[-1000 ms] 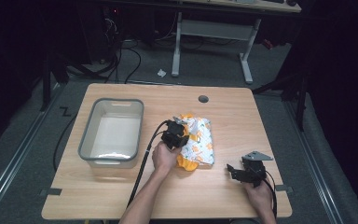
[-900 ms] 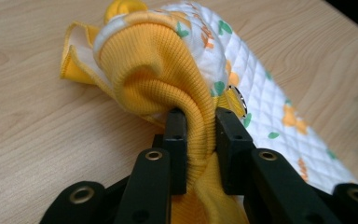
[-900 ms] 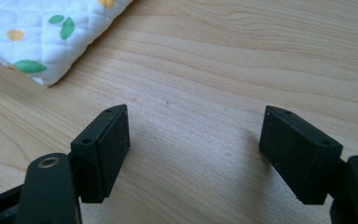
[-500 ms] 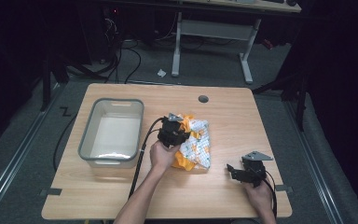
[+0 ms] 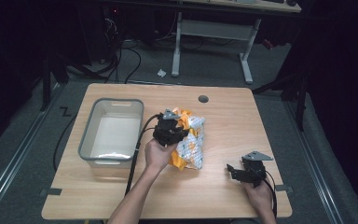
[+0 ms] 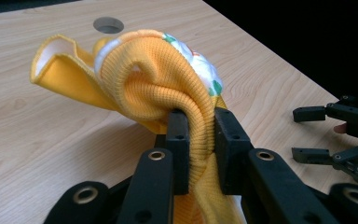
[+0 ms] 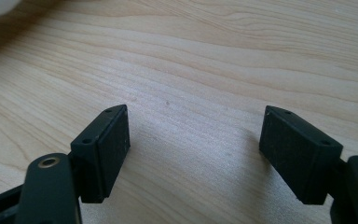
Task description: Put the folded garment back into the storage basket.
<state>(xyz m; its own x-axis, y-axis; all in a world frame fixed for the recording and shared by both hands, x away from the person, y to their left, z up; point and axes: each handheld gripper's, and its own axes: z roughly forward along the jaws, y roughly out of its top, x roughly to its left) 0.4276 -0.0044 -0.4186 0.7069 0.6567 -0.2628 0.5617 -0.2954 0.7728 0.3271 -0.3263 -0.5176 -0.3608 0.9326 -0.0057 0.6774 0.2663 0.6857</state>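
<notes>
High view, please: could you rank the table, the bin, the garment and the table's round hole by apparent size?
1. table
2. bin
3. garment, bunched up, smaller than the bin
4. hole

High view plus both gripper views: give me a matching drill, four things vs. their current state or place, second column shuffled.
Column 1:
1. left gripper
2. right gripper
3. grey bin
4. round hole

Column 2:
A. jaws apart over bare wood
B. in the tabletop near its far edge
C. shut on the yellow cloth
D. empty, at the table's left side

Pairs: 1-C, 2-A, 3-D, 4-B
</notes>
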